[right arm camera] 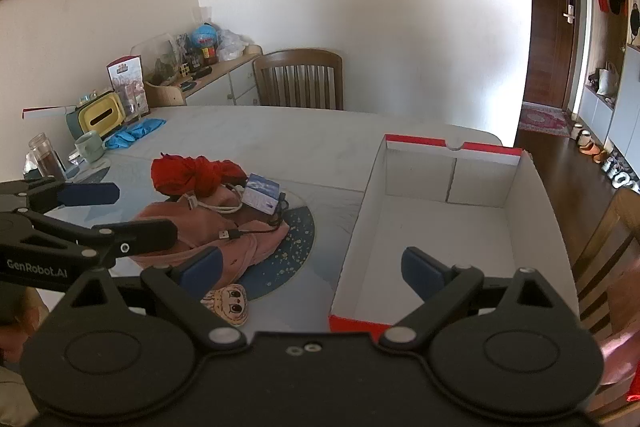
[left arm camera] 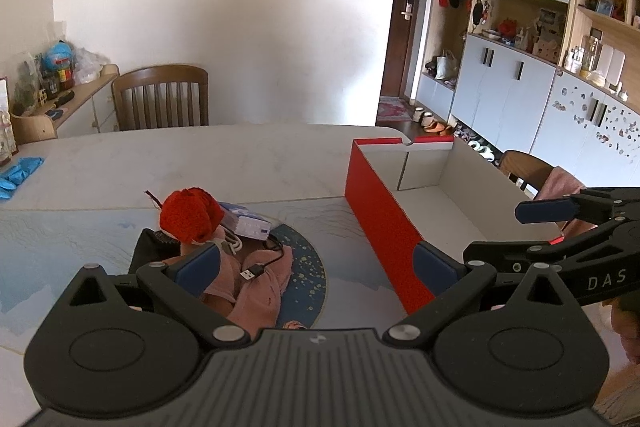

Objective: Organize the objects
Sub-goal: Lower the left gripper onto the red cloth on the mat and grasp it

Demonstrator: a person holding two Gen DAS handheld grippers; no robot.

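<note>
Left gripper: lower centre of the left wrist frame, jaws spread wide, nothing between the blue pads. Right gripper: lower centre of the right wrist frame, jaws likewise spread wide and holding nothing; its right pad hangs over the near end of the box, its left pad over the pile.

Pile of objects, centre left in both frames, on a dark round mat on the counter:
- cartoon-face pouch, nearest the right gripper, at the mat's near edge
- pink cloth, base of the pile
- black USB cable, lying across the cloth
- white cable, coiled behind it
- small blue-white box, touching the cables
- red cloth bundle, at the far side

Open red box with white interior: right of the pile, just beside the mat, nothing visible inside.

Farther back, left in the right wrist frame: blue gloves, green mug, yellow tissue holder. A wooden chair stands behind the counter
</note>
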